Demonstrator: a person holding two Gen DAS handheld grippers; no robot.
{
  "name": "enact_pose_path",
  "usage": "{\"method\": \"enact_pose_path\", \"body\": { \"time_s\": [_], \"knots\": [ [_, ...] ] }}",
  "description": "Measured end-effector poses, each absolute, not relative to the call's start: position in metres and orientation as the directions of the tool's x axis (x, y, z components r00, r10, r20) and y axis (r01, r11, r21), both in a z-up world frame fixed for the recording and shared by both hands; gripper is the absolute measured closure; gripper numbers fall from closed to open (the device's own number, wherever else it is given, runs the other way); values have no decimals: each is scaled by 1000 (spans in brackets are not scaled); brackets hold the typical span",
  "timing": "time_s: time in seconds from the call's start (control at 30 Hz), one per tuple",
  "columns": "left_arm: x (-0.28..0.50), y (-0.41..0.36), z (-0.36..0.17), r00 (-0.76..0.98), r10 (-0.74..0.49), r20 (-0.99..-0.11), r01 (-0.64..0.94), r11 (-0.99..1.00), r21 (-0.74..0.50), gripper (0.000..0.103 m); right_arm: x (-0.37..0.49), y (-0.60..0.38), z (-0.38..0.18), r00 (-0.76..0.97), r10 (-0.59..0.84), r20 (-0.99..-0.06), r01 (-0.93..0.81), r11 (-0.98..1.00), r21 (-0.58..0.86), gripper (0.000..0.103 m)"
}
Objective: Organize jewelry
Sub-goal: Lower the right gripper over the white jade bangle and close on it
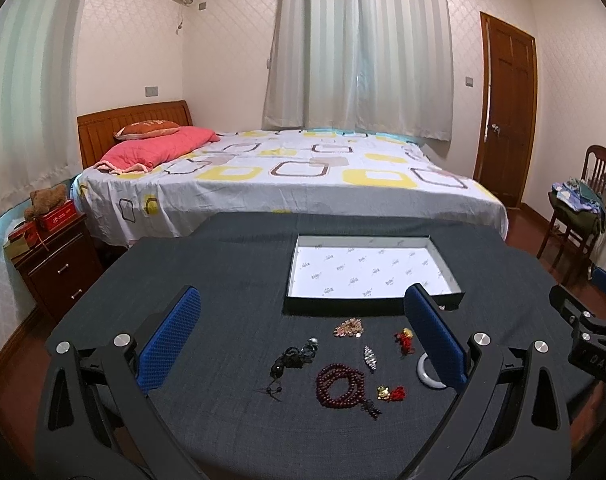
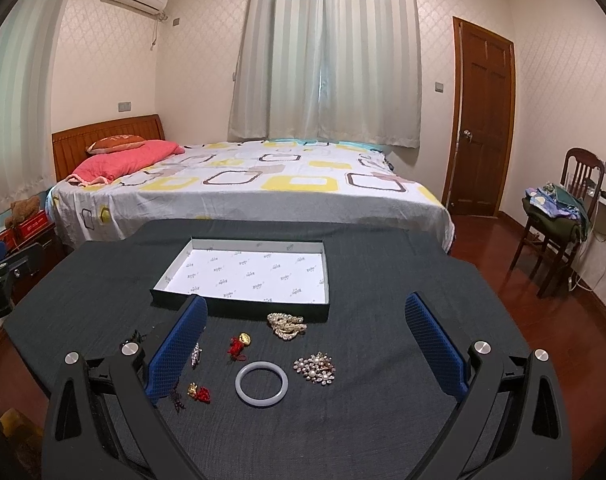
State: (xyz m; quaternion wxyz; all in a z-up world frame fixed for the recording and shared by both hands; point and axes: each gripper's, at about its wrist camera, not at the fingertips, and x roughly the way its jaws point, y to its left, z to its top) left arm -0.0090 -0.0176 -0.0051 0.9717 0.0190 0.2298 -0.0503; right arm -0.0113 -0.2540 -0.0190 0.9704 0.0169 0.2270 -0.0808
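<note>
Jewelry lies on a dark cloth table (image 1: 223, 272) in front of an empty white-lined box (image 1: 367, 268). In the left wrist view I see a dark red bead necklace (image 1: 341, 386), a black bead string (image 1: 293, 358), a small silver piece (image 1: 370, 357), two red-and-gold charms (image 1: 405, 340) (image 1: 391, 393) and a pink-gold cluster (image 1: 349, 327). In the right wrist view the box (image 2: 247, 270) lies behind a pale bangle (image 2: 261, 384), a pearl brooch (image 2: 315, 368) and a pearl-gold cluster (image 2: 287, 326). My left gripper (image 1: 303, 320) and right gripper (image 2: 307, 328) hover open and empty above the pieces.
A bed (image 1: 287, 184) stands just behind the table. A nightstand (image 1: 51, 264) with a teddy bear is at the left. A wooden chair (image 2: 559, 216) with clothes and a door (image 2: 483, 120) are at the right. Wooden floor surrounds the table.
</note>
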Motion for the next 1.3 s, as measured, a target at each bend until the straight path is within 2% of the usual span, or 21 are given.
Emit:
{"method": "enact_pose_path", "body": {
  "time_s": [0.33,0.67,0.8,1.3],
  "knots": [
    [34,7,-58,845,-75,-529,93,996,7,4,17,-252,-86,845,-138,-516,154,988,-12,7],
    [71,20,-119,795,-68,-603,90,996,7,4,52,-237,-151,780,-79,-621,90,996,-15,7],
    [86,24,-144,750,-43,-660,62,998,6,4,68,-234,-172,733,-58,-678,78,997,-1,7],
    [111,26,-175,683,-37,-730,46,999,-8,4,94,-225,-200,638,-42,-769,51,999,-13,8]
  ]
}}
